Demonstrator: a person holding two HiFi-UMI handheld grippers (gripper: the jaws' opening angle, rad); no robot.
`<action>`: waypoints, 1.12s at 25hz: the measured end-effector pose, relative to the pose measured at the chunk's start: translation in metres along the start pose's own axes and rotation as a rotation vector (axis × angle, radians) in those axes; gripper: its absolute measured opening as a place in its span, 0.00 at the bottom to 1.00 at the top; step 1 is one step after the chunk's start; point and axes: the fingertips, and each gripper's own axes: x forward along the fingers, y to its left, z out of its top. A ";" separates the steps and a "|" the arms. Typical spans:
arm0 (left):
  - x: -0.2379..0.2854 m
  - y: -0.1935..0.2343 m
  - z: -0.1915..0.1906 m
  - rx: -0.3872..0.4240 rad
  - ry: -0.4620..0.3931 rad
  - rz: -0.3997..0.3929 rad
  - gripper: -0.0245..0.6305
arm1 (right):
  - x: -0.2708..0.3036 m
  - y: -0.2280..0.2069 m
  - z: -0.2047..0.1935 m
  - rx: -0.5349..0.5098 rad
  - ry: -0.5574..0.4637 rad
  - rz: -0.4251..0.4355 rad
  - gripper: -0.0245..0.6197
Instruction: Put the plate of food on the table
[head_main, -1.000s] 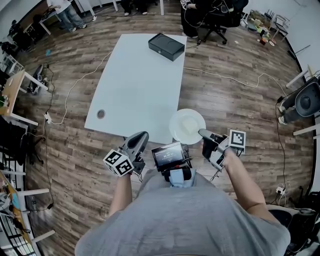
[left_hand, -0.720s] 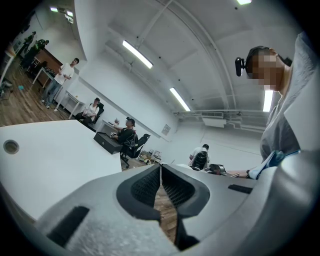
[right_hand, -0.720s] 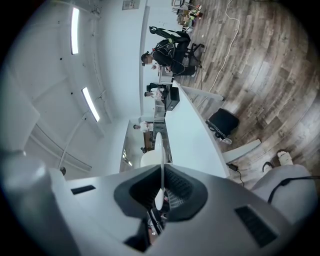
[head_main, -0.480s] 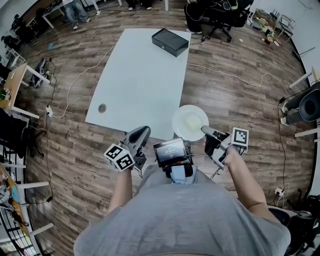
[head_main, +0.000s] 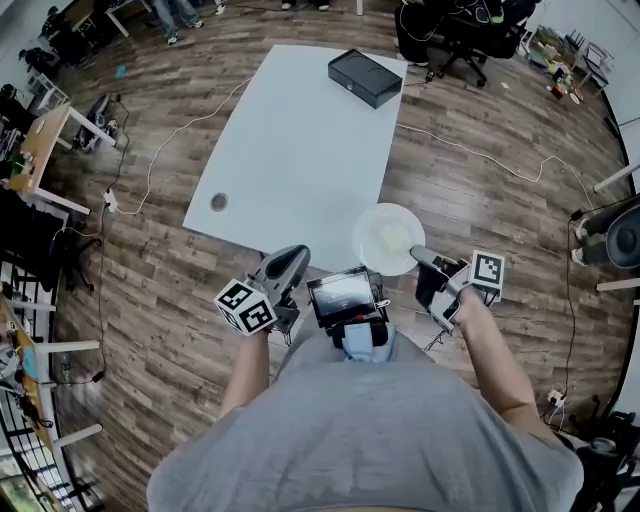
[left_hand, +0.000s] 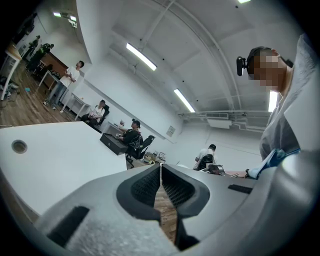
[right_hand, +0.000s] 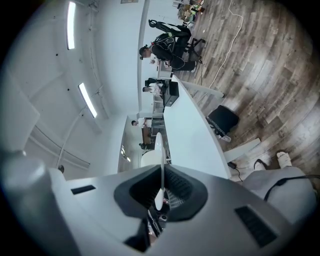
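A white round plate (head_main: 386, 236) carrying a pale patch of food hangs over the floor at the near right corner of the white table (head_main: 300, 140). My right gripper (head_main: 416, 254) is shut on the plate's near rim. In the right gripper view the plate (right_hand: 159, 150) shows edge-on, pinched between the jaws of my right gripper (right_hand: 160, 187), with the table (right_hand: 192, 135) stretching ahead. My left gripper (head_main: 291, 260) is shut and empty, just off the table's near edge. In the left gripper view my left gripper (left_hand: 161, 176) has its jaws touching, with the table (left_hand: 60, 160) to their left.
A black box (head_main: 366, 77) lies at the table's far end, also the black box (left_hand: 113, 143) in the left gripper view. A round cable hole (head_main: 219, 202) sits near the table's left corner. Cables trail over the wooden floor (head_main: 480, 190). Seated people and desks ring the room.
The plate and both grippers have drifted a little right and forward in the view. The table and black box have shifted right as well. Both grips look unchanged.
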 end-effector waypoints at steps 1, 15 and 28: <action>-0.001 0.005 0.002 -0.003 0.003 0.004 0.07 | 0.007 0.002 0.001 0.002 0.003 0.002 0.09; 0.003 0.126 0.077 -0.006 0.034 -0.039 0.07 | 0.140 0.020 0.021 0.009 -0.056 0.010 0.09; 0.017 0.230 0.122 -0.033 0.107 -0.137 0.07 | 0.270 0.027 0.047 -0.026 -0.135 0.005 0.09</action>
